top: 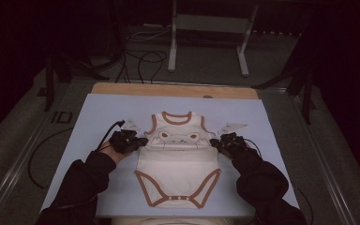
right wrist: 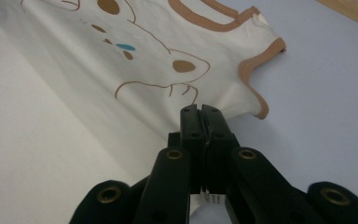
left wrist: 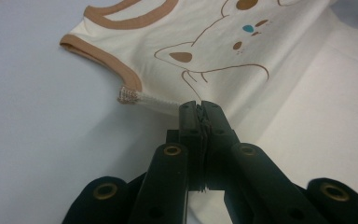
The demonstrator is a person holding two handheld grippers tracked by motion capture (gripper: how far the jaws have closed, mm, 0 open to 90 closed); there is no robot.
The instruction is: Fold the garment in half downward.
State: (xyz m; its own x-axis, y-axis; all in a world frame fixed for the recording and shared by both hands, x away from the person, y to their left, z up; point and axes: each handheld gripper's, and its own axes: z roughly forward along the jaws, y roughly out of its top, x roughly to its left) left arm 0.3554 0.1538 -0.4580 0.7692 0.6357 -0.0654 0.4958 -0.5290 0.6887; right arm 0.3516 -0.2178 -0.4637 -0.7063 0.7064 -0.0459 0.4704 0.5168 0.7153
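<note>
Both tongs pinch a baby bodysuit on the bench.
The left tongs (top: 138, 142) clamp the cream bodysuit (top: 178, 159) at its left side seam, the right tongs (top: 217, 143) its right; beyond lies the pale blue bench (top: 98, 112).

A table (top: 178, 90) with a wooden far edge is carrying a pale blue mat (top: 98, 112) that is covering most of its top. A cream baby bodysuit (top: 178, 164) with brown trim and a bear drawing is lying on the mat, neck opening toward the far edge and snap end toward the near edge, with a crease running across its chest.
</note>
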